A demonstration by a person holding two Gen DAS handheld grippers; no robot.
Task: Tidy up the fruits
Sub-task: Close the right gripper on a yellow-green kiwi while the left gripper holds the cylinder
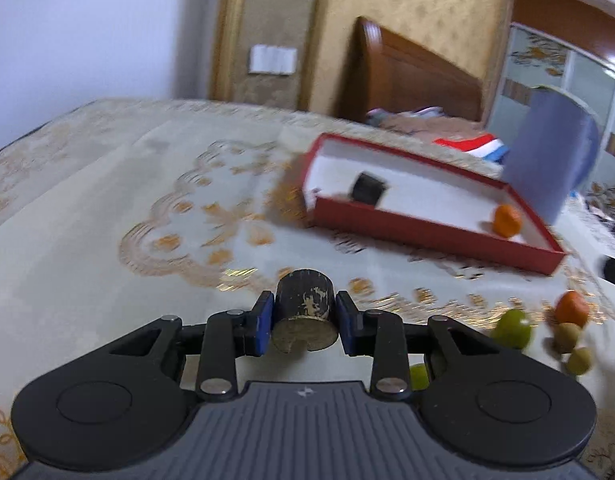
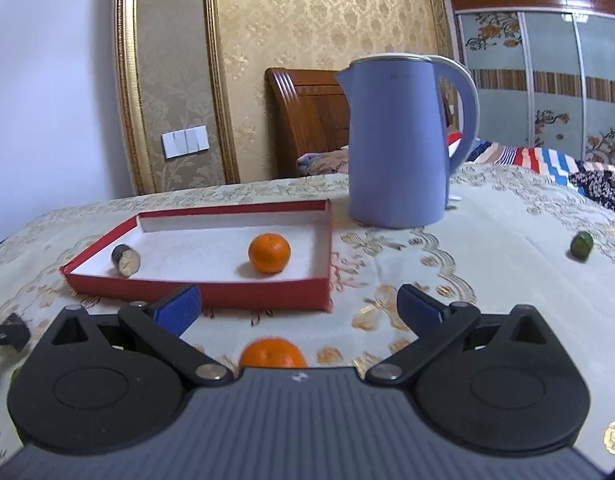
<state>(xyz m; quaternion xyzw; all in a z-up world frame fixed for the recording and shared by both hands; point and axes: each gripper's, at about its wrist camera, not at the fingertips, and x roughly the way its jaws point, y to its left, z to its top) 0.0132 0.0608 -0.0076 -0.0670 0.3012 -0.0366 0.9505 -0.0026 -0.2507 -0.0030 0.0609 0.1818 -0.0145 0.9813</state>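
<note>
My left gripper (image 1: 304, 322) is shut on a short dark cylinder piece with a pale cut end (image 1: 304, 312), held above the tablecloth. A red tray with a white floor (image 1: 435, 236) lies ahead to the right; it holds a similar dark piece (image 1: 367, 187) and a tangerine (image 1: 506, 220). In the right wrist view the tray (image 2: 203, 294) holds the dark piece (image 2: 126, 260) and the tangerine (image 2: 269, 253). My right gripper (image 2: 299, 304) is open, just before the tray's near wall, with another tangerine (image 2: 272, 353) under it.
A blue kettle (image 2: 401, 140) stands behind the tray's right end. Green fruits (image 1: 511, 329) and a tangerine (image 1: 571, 307) lie on the cloth to the right of my left gripper. A small green piece (image 2: 581, 245) lies far right. A bed stands behind the table.
</note>
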